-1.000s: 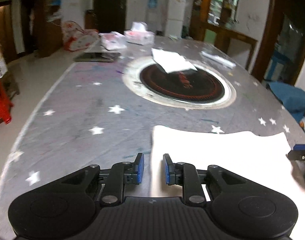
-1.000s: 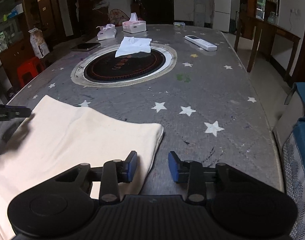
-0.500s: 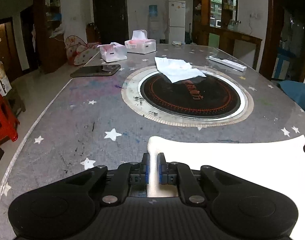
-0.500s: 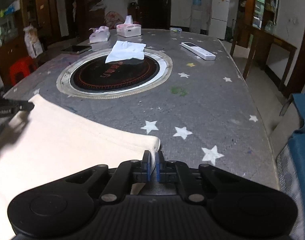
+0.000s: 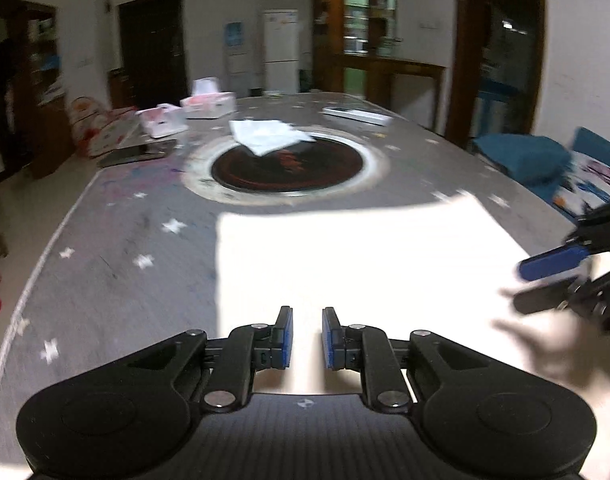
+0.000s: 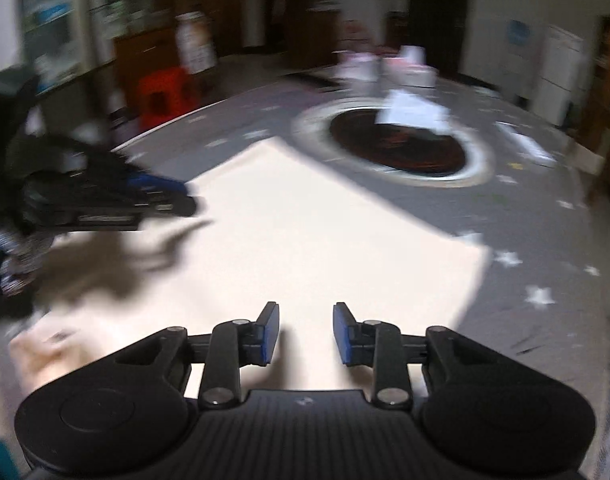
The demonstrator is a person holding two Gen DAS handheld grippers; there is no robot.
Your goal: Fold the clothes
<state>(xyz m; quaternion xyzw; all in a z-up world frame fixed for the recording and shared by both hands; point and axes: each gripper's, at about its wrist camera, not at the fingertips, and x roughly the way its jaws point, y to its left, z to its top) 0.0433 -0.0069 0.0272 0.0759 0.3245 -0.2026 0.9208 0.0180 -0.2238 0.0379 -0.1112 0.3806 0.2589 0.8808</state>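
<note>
A cream garment lies flat in a folded rectangle on the grey star-patterned table. My left gripper hovers over its near edge, open, with nothing between the blue pads. My right gripper is also open and empty above the same garment. Each gripper shows in the other's view: the right gripper at the garment's right side, the left gripper at its left side. Both views are motion-blurred.
A round dark hotplate sits in the table's middle with a white cloth on it. Tissue boxes, a phone and a remote lie farther back. Blue chair cushions stand at the right, a red stool on the floor.
Both grippers were shut on the garment's far corners half a second ago; now both are open and drawn back over the flat garment, which lies closer and folded.
</note>
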